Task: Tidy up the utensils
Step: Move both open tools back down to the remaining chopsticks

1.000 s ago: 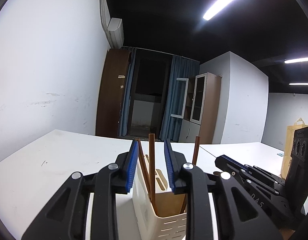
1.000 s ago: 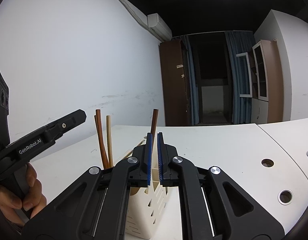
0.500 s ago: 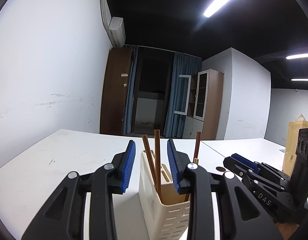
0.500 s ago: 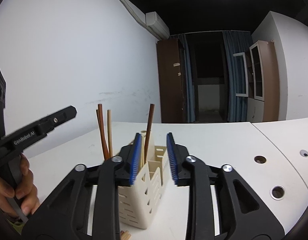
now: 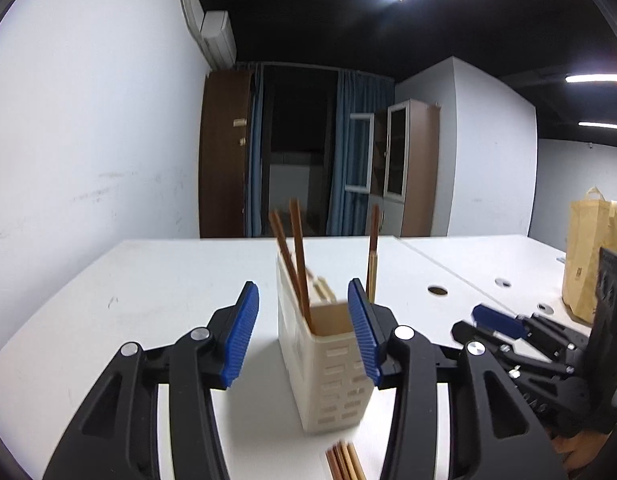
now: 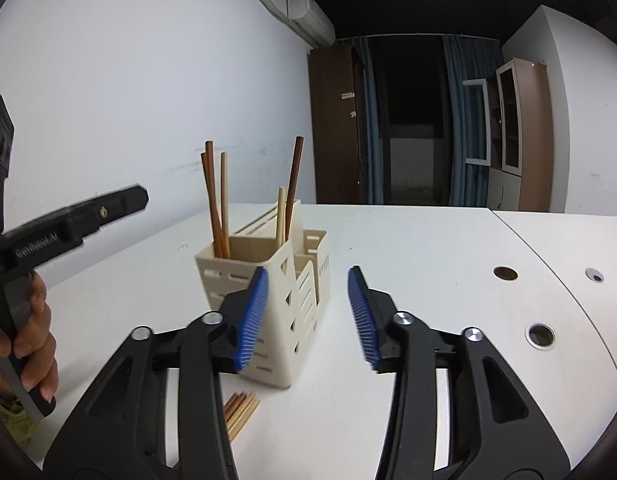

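**Cream holder stands on the bench, both jaws opening and empty**

Cream plastic, slotted along its sides, the utensil holder stands upright on the white bench. Several brown and pale chopsticks lean in its compartments, their tips pointing toward 12 o'clock.

In the left wrist view the left gripper has its jaws spreading apart; the holder sits beyond the blue pads, which press on nothing. The right gripper is likewise opening its jaws, with bare bench between them and the holder just off at 11 o'clock.

A loose bundle of chopsticks lies flat on the bench at 6 o'clock of the holder; blur makes their number hard to count. A hand grips the left tool's handle at 9 o'clock in the right wrist view. A brown paper bag stands at 3 o'clock in the left view.
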Demonstrator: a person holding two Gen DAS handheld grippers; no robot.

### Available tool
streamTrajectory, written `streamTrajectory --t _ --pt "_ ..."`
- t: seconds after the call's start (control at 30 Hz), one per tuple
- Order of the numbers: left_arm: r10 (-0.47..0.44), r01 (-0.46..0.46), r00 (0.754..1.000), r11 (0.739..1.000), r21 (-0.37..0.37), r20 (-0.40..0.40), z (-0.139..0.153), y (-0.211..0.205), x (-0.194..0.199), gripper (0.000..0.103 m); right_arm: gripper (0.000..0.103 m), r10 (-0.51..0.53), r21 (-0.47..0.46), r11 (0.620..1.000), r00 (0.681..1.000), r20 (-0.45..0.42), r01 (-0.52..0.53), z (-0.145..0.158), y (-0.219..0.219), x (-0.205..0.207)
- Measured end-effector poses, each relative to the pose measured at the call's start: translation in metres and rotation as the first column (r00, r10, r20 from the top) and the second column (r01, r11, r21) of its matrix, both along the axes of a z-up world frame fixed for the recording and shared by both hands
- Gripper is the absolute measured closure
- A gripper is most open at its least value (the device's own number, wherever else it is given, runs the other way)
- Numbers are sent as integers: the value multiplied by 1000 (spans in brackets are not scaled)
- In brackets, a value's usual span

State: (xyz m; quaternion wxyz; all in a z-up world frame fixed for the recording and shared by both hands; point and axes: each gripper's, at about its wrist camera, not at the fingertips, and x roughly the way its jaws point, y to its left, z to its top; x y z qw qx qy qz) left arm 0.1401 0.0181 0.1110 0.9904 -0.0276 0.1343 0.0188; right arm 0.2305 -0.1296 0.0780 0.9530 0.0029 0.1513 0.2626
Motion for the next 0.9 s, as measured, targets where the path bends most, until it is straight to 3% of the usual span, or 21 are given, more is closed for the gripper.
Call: streamTrajectory --t 0.2,0.43,0.9 --pt "12 -12 997 1000 -5 -80 -18 2 -7 57 53 13 -24 1000 996 -84 -15 -13 2 -14" --pt "24 -30 988 999 -35 -150 -37 16 -13 52 45 44 -119 991 983 -179 -66 -35 26 -23" --pt "51 -53 974 999 -1 -219 -54 20 -23 48 45 -12 -254 962 916 -400 -98 -96 60 1"
